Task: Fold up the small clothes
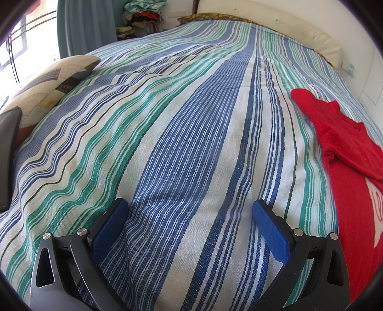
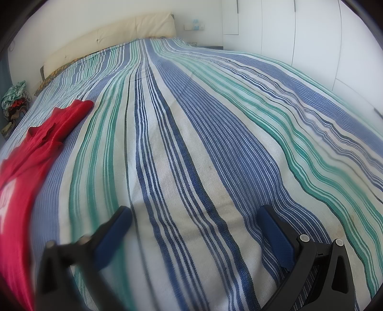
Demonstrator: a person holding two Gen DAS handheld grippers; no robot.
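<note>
A small red garment with a white print lies spread on the striped bedspread, at the right edge of the left wrist view. My left gripper hovers to its left over bare bedspread, open, with nothing between its blue pads. In the right wrist view the same red garment lies at the far left, one sleeve pointing toward the headboard. My right gripper is open over the striped bedspread, to the right of the garment and apart from it. Its left finger is blurred.
A patterned cushion and a dark flat object sit at the bed's left edge. A pile of clothes stands beyond the bed. A cream headboard and white wardrobe doors bound the far side.
</note>
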